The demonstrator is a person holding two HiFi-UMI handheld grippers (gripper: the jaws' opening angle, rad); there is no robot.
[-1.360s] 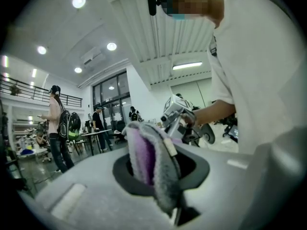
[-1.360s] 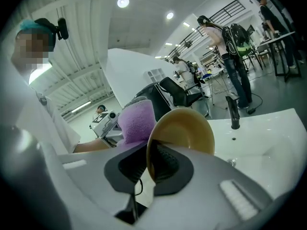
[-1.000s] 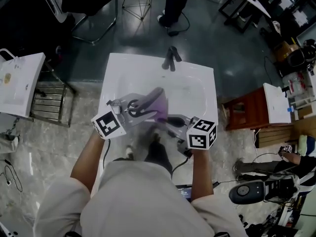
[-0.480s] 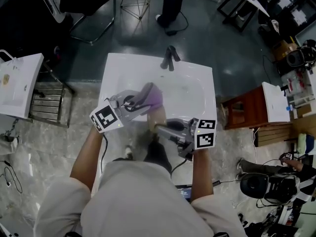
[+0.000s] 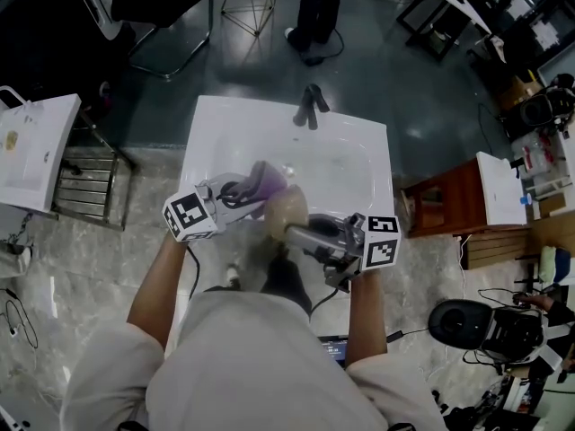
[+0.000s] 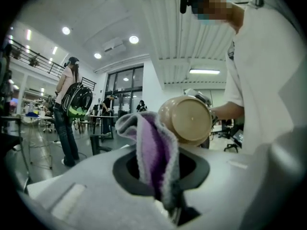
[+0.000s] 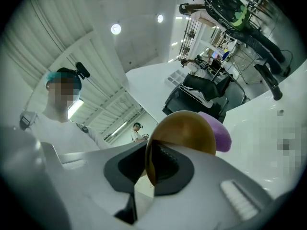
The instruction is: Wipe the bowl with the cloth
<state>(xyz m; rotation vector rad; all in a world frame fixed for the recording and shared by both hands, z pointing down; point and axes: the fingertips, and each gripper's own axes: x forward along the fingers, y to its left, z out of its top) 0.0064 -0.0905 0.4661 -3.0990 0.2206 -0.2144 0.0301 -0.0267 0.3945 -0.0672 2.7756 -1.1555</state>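
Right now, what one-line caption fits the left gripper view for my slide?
Left hand-held gripper clamping a purple-and-grey cloth, its folded top in front of the outward-facing base of a tan bowl.

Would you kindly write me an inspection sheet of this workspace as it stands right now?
Surface: white washbasin with a dark tap at its far edge.
Job's things: tan bowl held on its side above the basin; purple-and-grey cloth close beside it, contact unclear.
Clutter: nothing seen on the basin.
Grippers: left gripper shut on the cloth; right gripper shut on the bowl's rim.
Cables: a dark lead hangs below the right gripper; loose floor cables at left.
Surroundings: white cabinet at left, reddish stool at right, a standing person beyond the basin.
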